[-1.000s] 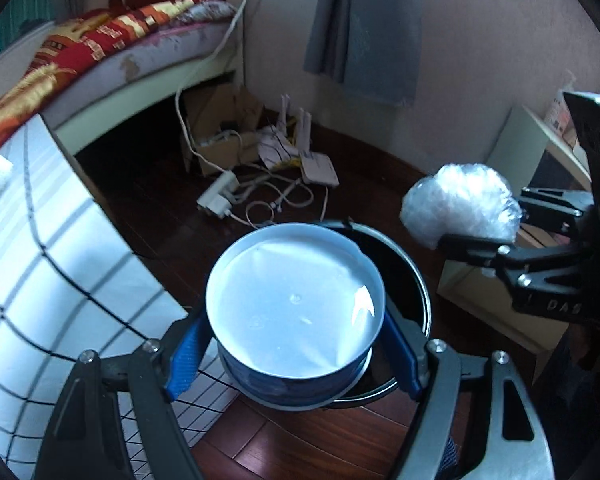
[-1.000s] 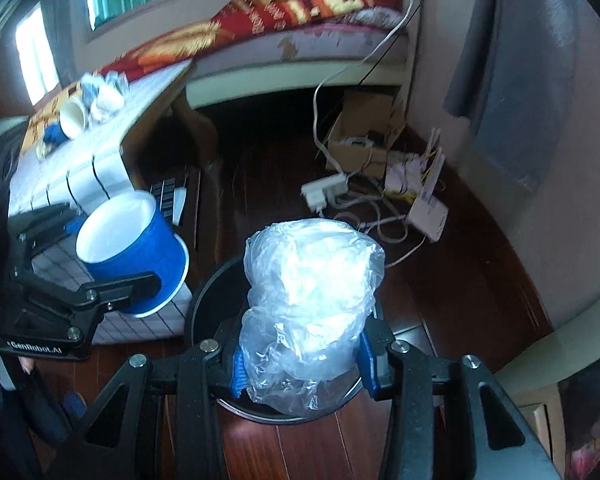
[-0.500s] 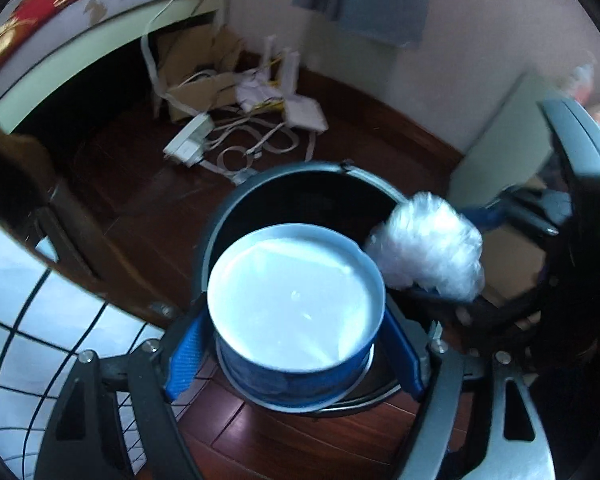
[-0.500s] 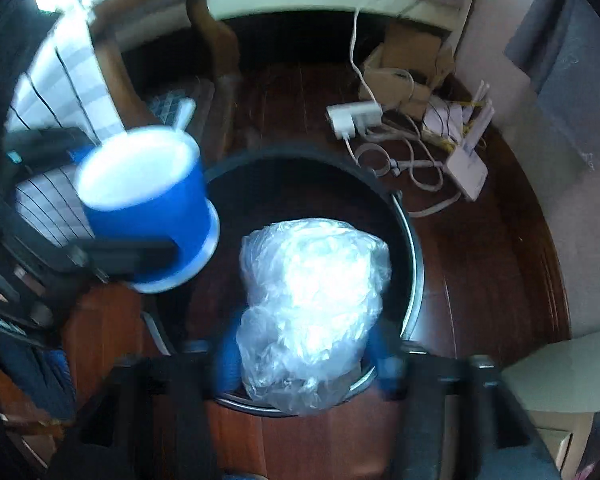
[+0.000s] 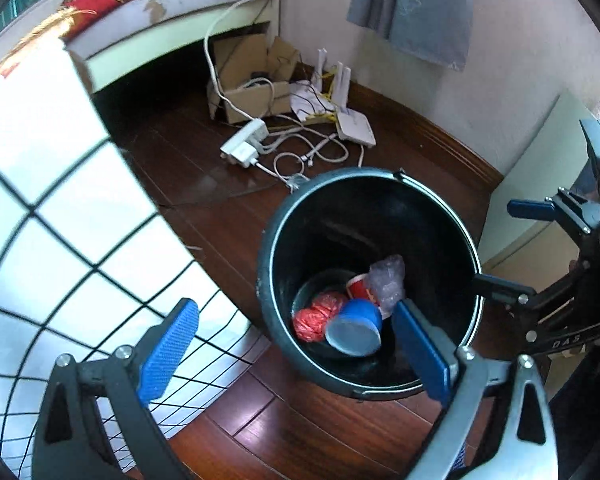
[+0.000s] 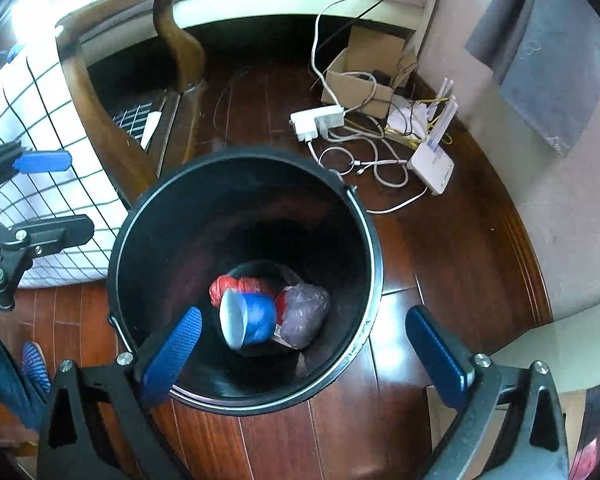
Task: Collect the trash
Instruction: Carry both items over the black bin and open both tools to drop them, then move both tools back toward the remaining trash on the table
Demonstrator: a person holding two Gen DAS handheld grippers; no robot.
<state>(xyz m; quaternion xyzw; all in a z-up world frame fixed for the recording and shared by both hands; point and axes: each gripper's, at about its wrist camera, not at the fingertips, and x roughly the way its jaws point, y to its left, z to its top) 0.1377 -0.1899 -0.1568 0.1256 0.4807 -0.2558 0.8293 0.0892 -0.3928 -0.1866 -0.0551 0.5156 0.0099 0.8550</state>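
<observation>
Directly below and between the fingers of both grippers, a black round plastic trash bucket (image 5: 374,240) is standing on the dark wooden floor (image 6: 440,240). The left gripper (image 5: 296,350) is spreading its fingers wider at this moment, and nothing is lying between them. The right gripper (image 6: 302,350) is doing the same; its fingers are standing wide apart and are gripping nothing.

Inside the bucket, beyond the fingertips, four pieces of trash are resting on the bottom. The blue paper cup (image 6: 250,318) is lying on its side with its white inside facing the left fingers. The crumpled clear plastic bag (image 6: 304,314) is lying just beside it, toward the right fingers. A crumpled red wrapper (image 5: 318,314) and a red-and-white paper cup (image 5: 359,286) are lying next to these two, touching them.

Judged from this state, the drop step is complete for the cup and the bag: both are in the bucket and free of the fingers. To the left of the fingers, a white tabletop (image 5: 40,208) with a black grid cloth is showing only in part. Whether more trash is waiting on it cannot be told. If any is, the next step is calling for another pick-up there.
</observation>
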